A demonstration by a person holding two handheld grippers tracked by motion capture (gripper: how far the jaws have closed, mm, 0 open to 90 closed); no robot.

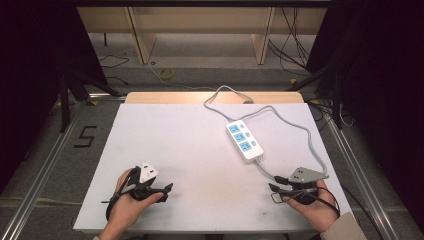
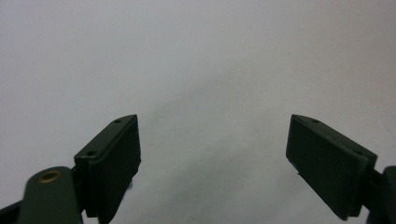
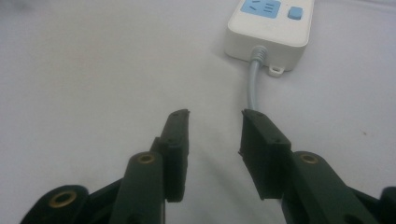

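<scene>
A white power strip with blue sockets lies at an angle on the white table, right of the middle. Its grey cable leaves the near end, runs under my right gripper, then loops back to the far edge. My right gripper is open, with the jaws pointing left just short of the strip. In the right gripper view the strip lies ahead of the open right gripper, and the cable slips behind the right-hand jaw. My left gripper rests at the front left. In its own view the left gripper is wide open over bare table.
Metal rails run along both sides of the table. A "5" mark is on the floor at the left. Dark stand legs and loose wires sit beyond the far edge, under a wooden shelf.
</scene>
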